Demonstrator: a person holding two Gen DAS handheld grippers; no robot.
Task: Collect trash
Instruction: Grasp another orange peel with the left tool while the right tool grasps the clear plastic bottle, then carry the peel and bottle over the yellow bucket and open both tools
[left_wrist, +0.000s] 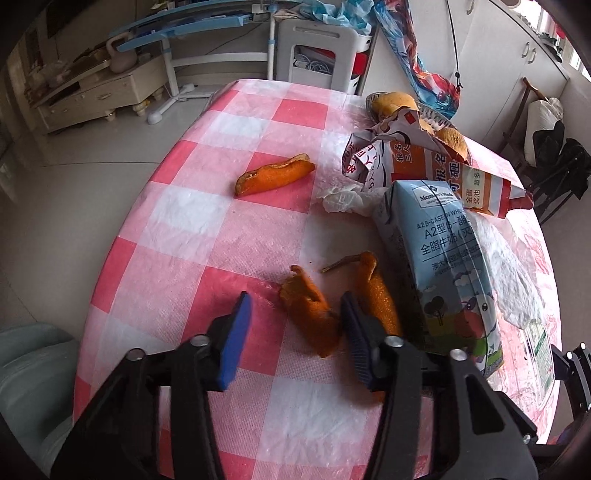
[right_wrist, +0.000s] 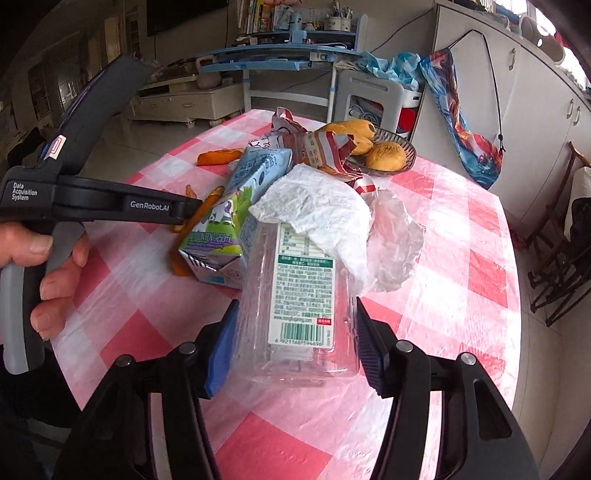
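Observation:
On the pink checked table (left_wrist: 221, 240) an orange peel (left_wrist: 310, 317) lies between the jaws of my left gripper (left_wrist: 295, 299), which is open; the right pad is at the peel, the left pad stands clear of it. Another peel piece (left_wrist: 376, 291) lies against a blue milk carton (left_wrist: 436, 258). A third peel (left_wrist: 273, 177) lies farther out. My right gripper (right_wrist: 295, 302) is shut on a clear plastic bottle (right_wrist: 295, 295) with a green label that lies on the table, a pad against each side. A white tissue (right_wrist: 317, 206) drapes over the bottle's far end.
A crumpled snack wrapper (right_wrist: 317, 147) and clear plastic film (right_wrist: 395, 236) lie behind the carton (right_wrist: 229, 218). A glass bowl (right_wrist: 406, 147) holds bread rolls (right_wrist: 384, 157). A person's hand (right_wrist: 55, 266) holds the left gripper. A blue desk, a white stool and cabinets stand beyond the table.

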